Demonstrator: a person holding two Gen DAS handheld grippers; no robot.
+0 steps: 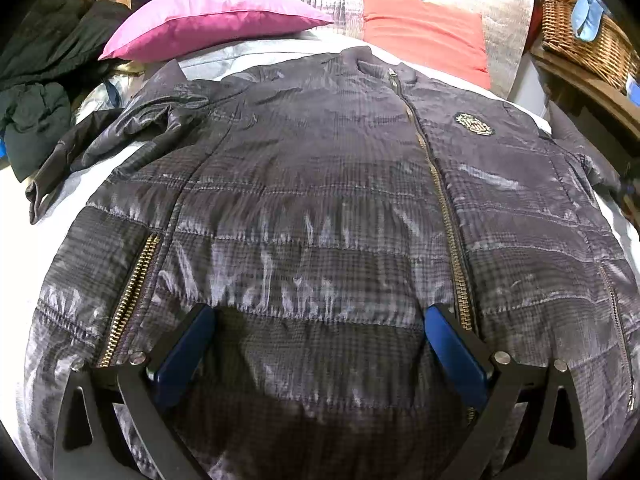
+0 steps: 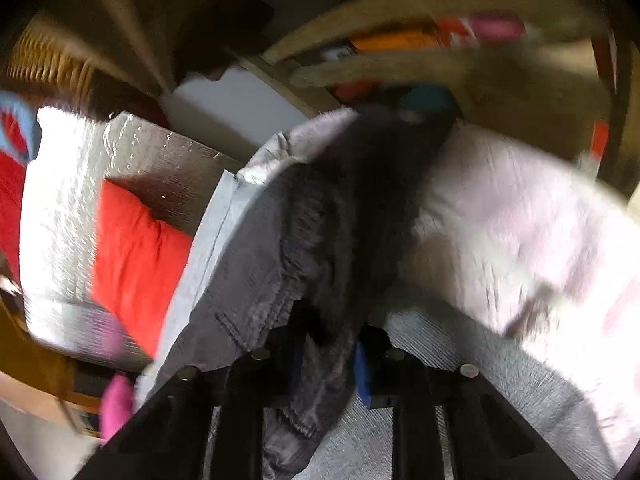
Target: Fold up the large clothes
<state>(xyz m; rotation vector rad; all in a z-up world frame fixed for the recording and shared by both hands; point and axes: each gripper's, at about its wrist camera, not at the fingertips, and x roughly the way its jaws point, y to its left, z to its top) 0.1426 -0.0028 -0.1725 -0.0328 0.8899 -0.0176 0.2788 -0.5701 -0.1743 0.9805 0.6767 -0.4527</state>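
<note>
- Left wrist view: your left gripper [image 1: 320, 320] hovers over the lower front of the jacket [image 1: 320, 200], jaws spread wide, blue pads [image 1: 188, 352] well apart and holding nothing; whether the tips touch the fabric you cannot tell.
- The dark quilted jacket lies front-up and flat on the bed [image 1: 120, 160], collar toward the pillows, its centre zipper [image 1: 440, 208] closed and running just beside your right-hand finger.
- A round crest patch [image 1: 475, 124] sits on the chest; one sleeve [image 1: 80, 152] is bunched at the far left side.
- A pink pillow [image 1: 208, 20] and a red pillow [image 1: 428, 32] rest beyond the collar; a wicker basket [image 1: 584, 36] stands at the right.
- Right wrist view, blurred: your right gripper [image 2: 324, 344] has its jaws drawn nearly together, pinching a fold of the jacket's [image 2: 304, 248] dark fabric, which hangs between the fingers over the bed's [image 2: 216, 240] edge.
- The red pillow [image 2: 136, 256] lies to the left.
</note>
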